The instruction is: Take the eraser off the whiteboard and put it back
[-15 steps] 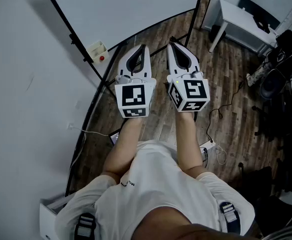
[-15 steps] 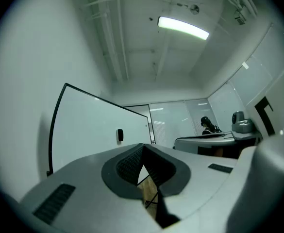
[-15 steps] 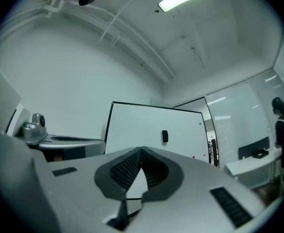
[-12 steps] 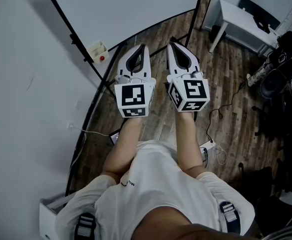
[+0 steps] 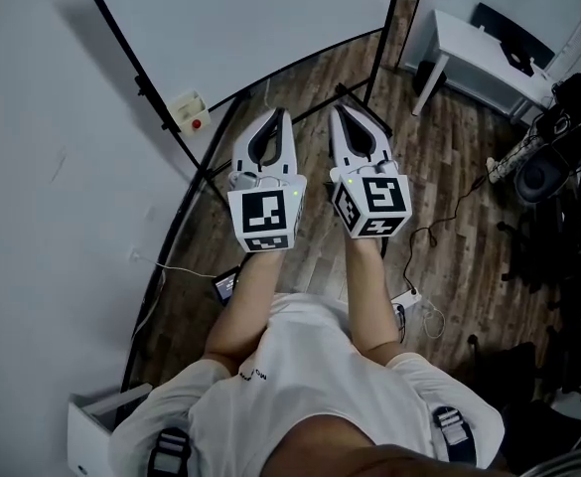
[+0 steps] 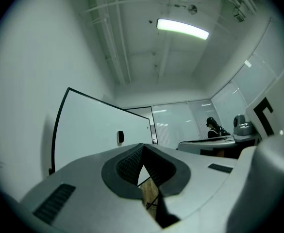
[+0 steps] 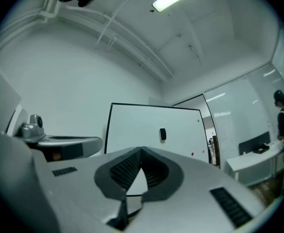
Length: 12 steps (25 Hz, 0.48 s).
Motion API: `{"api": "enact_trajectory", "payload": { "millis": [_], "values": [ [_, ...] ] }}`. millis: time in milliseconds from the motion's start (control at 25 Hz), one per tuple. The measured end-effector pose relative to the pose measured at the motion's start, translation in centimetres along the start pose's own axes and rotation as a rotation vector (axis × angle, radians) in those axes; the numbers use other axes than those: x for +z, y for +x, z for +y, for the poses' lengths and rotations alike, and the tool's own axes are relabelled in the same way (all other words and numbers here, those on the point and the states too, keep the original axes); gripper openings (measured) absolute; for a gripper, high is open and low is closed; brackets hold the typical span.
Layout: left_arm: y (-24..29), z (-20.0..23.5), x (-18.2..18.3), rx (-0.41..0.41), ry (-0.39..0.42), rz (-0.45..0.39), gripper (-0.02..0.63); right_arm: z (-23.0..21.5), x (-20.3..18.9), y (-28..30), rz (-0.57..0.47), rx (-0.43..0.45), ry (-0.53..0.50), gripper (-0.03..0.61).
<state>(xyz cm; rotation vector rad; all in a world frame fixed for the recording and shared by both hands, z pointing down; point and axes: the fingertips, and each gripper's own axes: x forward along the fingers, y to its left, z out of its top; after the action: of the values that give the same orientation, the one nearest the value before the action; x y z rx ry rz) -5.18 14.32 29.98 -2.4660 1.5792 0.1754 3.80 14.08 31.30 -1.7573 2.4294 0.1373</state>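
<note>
In the head view the person is holding both tools out in front of the body, side by side and close together over the wooden floor point(image 5: 449, 167). The left gripper point(image 5: 282, 113) and the right gripper point(image 5: 337, 110) are both pointing toward the whiteboard point(image 5: 250, 18), which is standing on a black frame at the top of the picture. A white desk point(image 5: 469, 38) is standing off to the right of it, and I cannot pick out the eraser from up here. In the left gripper view the jaws are resting together, their tips meeting with nothing pinched between them. Beyond them the eraser point(image 6: 120, 137) is showing as a small dark block stuck to the face of the board, well apart from the tool, while a seated person point(image 6: 212, 125) is showing further back on the right. In the right gripper view the jaws are likewise pressing tip to tip and gripping nothing. The eraser point(image 7: 163, 134) is hanging on the board above and slightly right of the tips, with small red dots point(image 7: 192, 154) sitting lower on the board to its right.
</note>
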Motion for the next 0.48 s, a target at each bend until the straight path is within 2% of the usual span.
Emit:
{"api": "enact_trajectory", "payload": {
  "millis": [480],
  "values": [
    [-0.7,-2.6,-2.6,0.065,0.013,0.063,0.002,-2.6,-2.5,-2.1,0.029,0.041,0.046,0.012]
  ]
}}
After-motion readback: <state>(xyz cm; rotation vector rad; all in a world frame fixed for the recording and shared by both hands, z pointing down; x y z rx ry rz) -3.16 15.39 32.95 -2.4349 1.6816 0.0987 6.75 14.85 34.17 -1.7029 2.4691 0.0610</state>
